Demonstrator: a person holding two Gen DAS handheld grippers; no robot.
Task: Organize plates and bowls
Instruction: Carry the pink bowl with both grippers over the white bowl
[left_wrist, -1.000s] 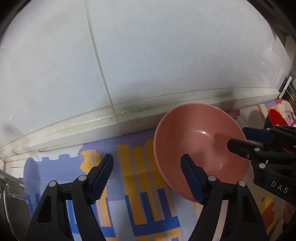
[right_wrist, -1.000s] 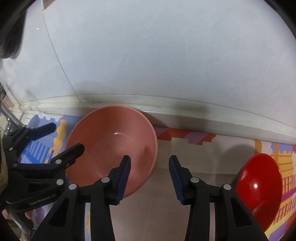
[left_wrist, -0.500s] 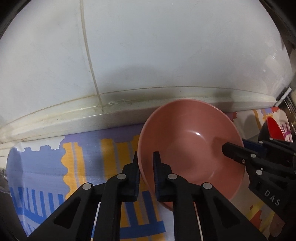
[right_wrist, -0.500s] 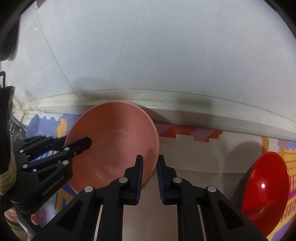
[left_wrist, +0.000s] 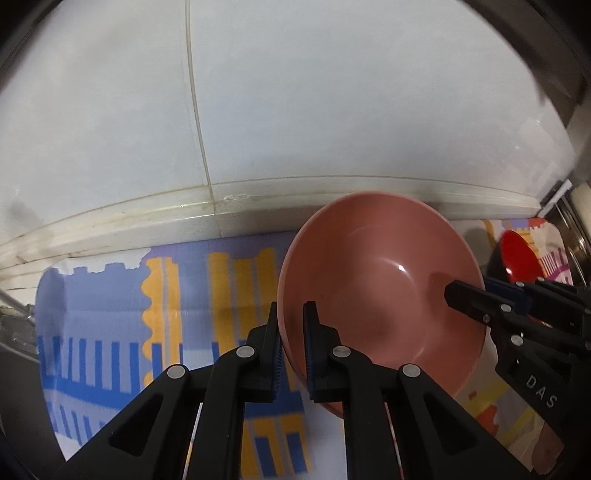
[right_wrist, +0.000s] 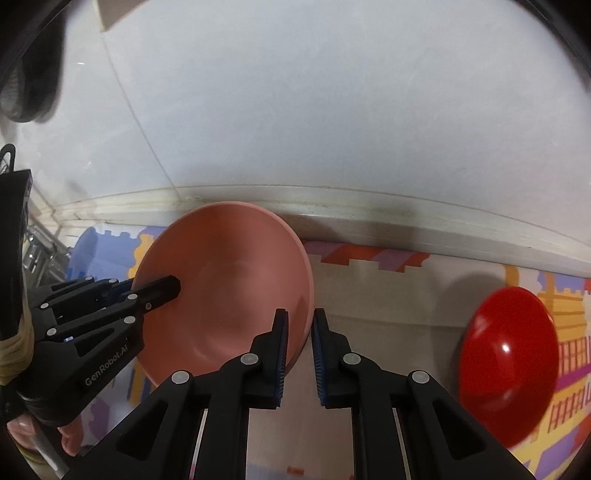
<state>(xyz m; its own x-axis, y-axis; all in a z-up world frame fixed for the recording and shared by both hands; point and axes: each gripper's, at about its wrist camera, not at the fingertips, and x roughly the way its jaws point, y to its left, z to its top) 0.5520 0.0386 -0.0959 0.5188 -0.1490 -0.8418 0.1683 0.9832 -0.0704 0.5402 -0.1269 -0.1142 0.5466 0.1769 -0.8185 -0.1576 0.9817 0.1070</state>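
Observation:
A pink bowl (left_wrist: 384, 295) is held between both grippers above a patterned mat, close to the white tiled wall. My left gripper (left_wrist: 292, 325) is shut on the bowl's left rim. My right gripper (right_wrist: 299, 332) is shut on the bowl's (right_wrist: 229, 291) right rim. Each gripper shows in the other's view, the right one (left_wrist: 480, 299) and the left one (right_wrist: 147, 295). A red bowl (right_wrist: 508, 362) lies tilted on the mat to the right, also seen in the left wrist view (left_wrist: 519, 258).
A colourful patterned mat (left_wrist: 155, 310) covers the counter up to a white ledge (right_wrist: 406, 218) along the wall. A metal rack (right_wrist: 40, 251) stands at the far left. Dark metal parts (left_wrist: 565, 206) stand at the far right.
Both grippers went from open beside the pink bowl to shut on its opposite rims. The bowl now sits slightly higher and more tilted in both views.

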